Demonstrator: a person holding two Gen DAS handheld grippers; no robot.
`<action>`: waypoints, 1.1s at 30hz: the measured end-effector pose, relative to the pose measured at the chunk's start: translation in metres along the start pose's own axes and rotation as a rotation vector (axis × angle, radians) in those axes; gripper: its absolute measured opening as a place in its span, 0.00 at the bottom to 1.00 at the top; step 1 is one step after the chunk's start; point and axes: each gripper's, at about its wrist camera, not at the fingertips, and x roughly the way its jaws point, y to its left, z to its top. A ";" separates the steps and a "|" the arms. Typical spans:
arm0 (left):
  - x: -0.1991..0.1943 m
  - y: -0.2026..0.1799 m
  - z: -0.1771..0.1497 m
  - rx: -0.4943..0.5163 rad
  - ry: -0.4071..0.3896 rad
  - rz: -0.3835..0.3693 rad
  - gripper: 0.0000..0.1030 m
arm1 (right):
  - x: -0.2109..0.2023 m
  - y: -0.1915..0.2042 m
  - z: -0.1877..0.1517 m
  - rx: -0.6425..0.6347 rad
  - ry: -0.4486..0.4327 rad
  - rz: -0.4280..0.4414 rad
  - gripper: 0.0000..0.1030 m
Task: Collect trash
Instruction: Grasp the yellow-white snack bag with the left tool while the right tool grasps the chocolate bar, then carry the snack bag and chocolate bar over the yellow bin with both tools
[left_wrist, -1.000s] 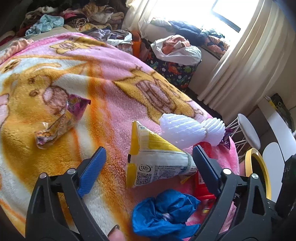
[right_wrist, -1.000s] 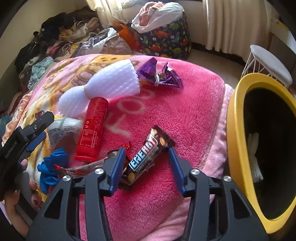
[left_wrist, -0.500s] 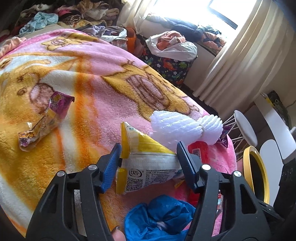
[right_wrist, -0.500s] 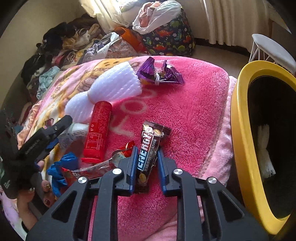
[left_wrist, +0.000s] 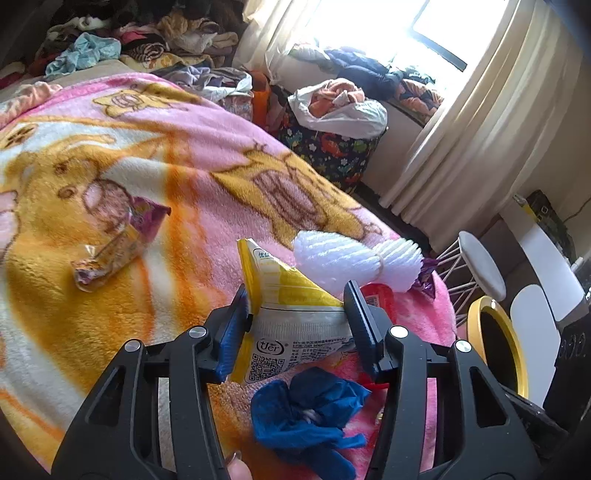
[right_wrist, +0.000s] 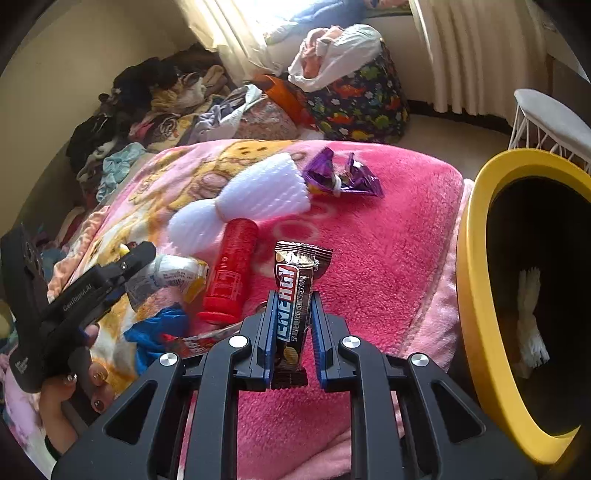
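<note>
A yellow and white snack bag (left_wrist: 284, 284) sits between the pads of my left gripper (left_wrist: 296, 291). The jaws are closing and press on both of its sides. My right gripper (right_wrist: 293, 297) is shut on a brown energy bar wrapper (right_wrist: 297, 266), which stands upright just above the pink blanket (right_wrist: 388, 229). A yellow-rimmed bin (right_wrist: 476, 295) with a dark inside stands to the right of the bed. On the blanket lie a white foam net (right_wrist: 258, 192), a red tube (right_wrist: 232, 273), a purple wrapper (right_wrist: 343, 177), a crumpled blue bag (left_wrist: 306, 406) and a purple-yellow wrapper (left_wrist: 118, 240).
A dinosaur-print basket (left_wrist: 328, 147) with a white bag of clothes stands beyond the bed. A white wire stool (left_wrist: 480, 258) is beside the bin. Piles of clothes (left_wrist: 147, 40) line the far side, and curtains (left_wrist: 480, 129) hang at the window.
The left jaws came in from wide apart onto the snack bag. The right jaws closed on the energy bar and lifted it, tipping it upright.
</note>
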 end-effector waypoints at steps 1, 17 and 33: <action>-0.003 -0.001 0.001 0.000 -0.007 -0.001 0.42 | -0.002 0.002 -0.001 -0.008 -0.004 0.001 0.16; -0.036 -0.022 0.009 0.042 -0.069 -0.021 0.42 | -0.034 0.022 0.003 -0.099 -0.061 0.036 0.16; -0.042 -0.064 0.001 0.118 -0.065 -0.056 0.41 | -0.062 0.001 0.004 -0.065 -0.116 0.046 0.16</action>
